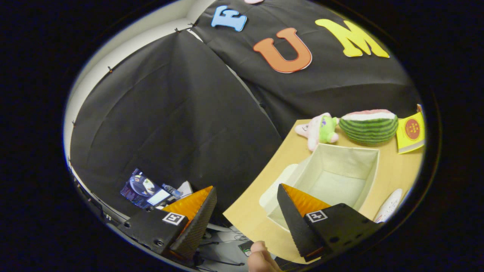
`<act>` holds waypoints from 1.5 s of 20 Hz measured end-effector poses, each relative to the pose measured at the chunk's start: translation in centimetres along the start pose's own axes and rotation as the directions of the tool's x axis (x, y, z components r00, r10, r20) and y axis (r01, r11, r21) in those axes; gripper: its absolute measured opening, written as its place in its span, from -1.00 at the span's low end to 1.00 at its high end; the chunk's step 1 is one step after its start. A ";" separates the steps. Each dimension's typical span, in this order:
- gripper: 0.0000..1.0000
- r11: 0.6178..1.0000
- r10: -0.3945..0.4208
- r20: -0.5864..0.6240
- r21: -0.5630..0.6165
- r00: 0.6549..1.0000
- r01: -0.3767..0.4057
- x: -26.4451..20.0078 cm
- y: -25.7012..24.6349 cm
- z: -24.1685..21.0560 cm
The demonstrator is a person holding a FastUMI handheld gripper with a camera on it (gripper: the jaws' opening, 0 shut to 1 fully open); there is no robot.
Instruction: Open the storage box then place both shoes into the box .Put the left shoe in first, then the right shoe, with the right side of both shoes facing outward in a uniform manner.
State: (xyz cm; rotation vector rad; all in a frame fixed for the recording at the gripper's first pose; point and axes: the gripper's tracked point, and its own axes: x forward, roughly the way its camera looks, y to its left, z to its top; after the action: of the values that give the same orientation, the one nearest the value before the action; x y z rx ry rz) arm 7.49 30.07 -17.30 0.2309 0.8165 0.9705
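Gripper view, quick pass
A: storage box, where is it?
B: on the wooden table, pale fabric, lid off, inside looks bare. One gripper finger overlaps its near wall. A flat pale piece, maybe the lid, lies against the box side nearest the table's edge
A: shoes?
B: one white shoe, partly seen, just beside the box on the table, past that same finger
A: gripper state?
B: jaws spread wide, nothing between them, held up off the table and tilted. Other finger hangs out over the floor side, past the table's edge
A: behind the box?
B: pink and green plush toy, watermelon slice toy, yellow book, all in a row near the far edge, apart from the box
A: room?
B: black cloth wall all round, table corner close to it. Low down by the cloth a lit screen and cables. A person's hand shows below the fingers. Bare tabletop between box and near edge
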 end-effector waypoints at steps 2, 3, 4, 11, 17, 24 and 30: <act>1.00 0.998 -0.064 -0.008 -0.003 0.998 0.064 -1.0 -3.0 -0.8; 1.00 0.996 -0.092 -0.013 0.000 0.996 0.092 -1.6 -4.5 -1.3; 1.00 0.993 -0.115 -0.017 0.002 0.993 0.115 -2.4 -5.8 -1.8; 1.00 0.942 -0.331 -0.072 0.038 0.941 0.334 -9.2 -17.6 -6.0; 1.00 0.899 -0.414 -0.128 0.099 0.901 0.427 -13.7 -25.4 -9.7; 1.00 0.813 -0.498 -0.289 0.171 0.817 0.556 -16.4 -32.8 -15.4; 0.74 0.723 -0.575 -0.400 0.162 0.714 0.672 -15.7 -37.5 -18.9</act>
State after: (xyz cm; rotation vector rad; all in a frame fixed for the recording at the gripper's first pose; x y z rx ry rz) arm 13.47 -7.13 -41.60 0.0303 1.2457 0.2168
